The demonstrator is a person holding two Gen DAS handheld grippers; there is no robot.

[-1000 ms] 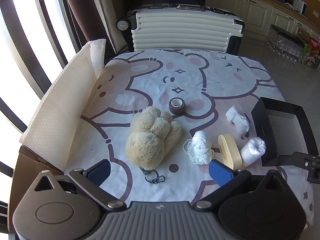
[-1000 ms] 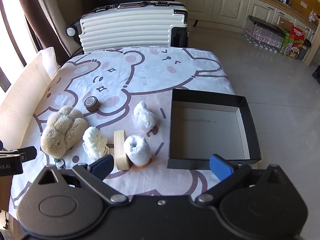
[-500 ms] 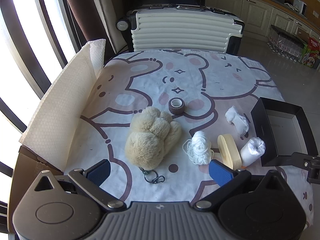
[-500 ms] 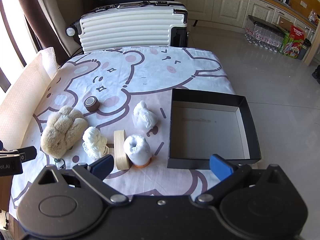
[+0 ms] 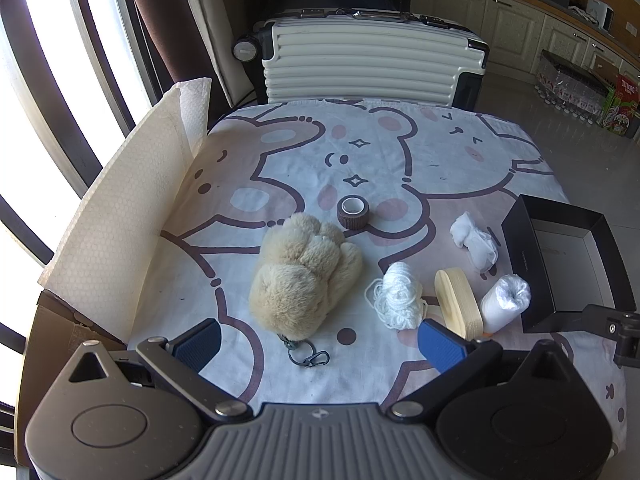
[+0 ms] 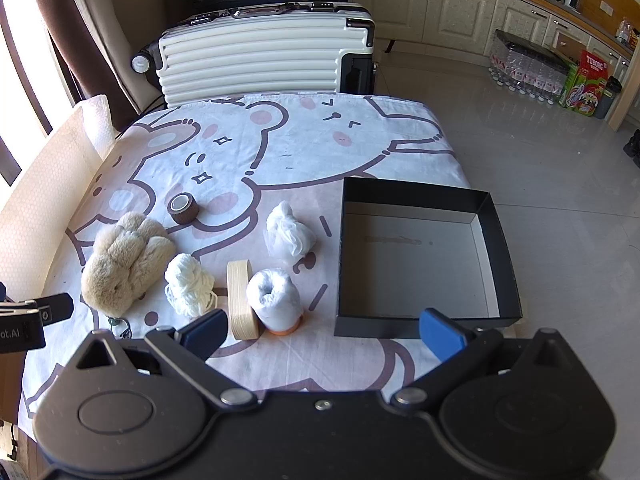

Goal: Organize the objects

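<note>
Over the near edge of the table (image 5: 500, 152) with its bear-print cloth hangs the left gripper (image 5: 320, 346), jaws spread wide and nothing between the blue pads (image 5: 440, 348). From the left wrist view, a white honeycomb sheet (image 5: 120, 240) stands folded along the table's 9 o'clock side. At centre lies the beige plush toy (image 5: 304, 276), a metal clasp (image 5: 308, 356) trailing from its near end toward 6 o'clock, and the brown tape roll (image 5: 353, 212) sits just beyond it at 12 o'clock, apart from the fur. Moving right, a white cord bundle (image 5: 400, 300) lies at the plush's 3 o'clock, then a cream tape ring (image 5: 458, 306) standing on edge, then a white plastic-wrapped roll (image 5: 505, 304) touching that ring. A crumpled white bag (image 5: 476, 246) lies farther back, at about 1 o'clock from the cord. Far right, the black box (image 5: 520, 252) sits open and empty at the table's 3 o'clock edge. Now the right gripper (image 6: 322, 336), also spread wide and holding nothing, hovers low at 6 o'clock, its left pad near the cream tape ring (image 6: 240, 304) and its right pad over the near wall of the black box (image 6: 416, 322). A white ribbed suitcase (image 6: 260, 64) stands beyond the table at 12 o'clock.
</note>
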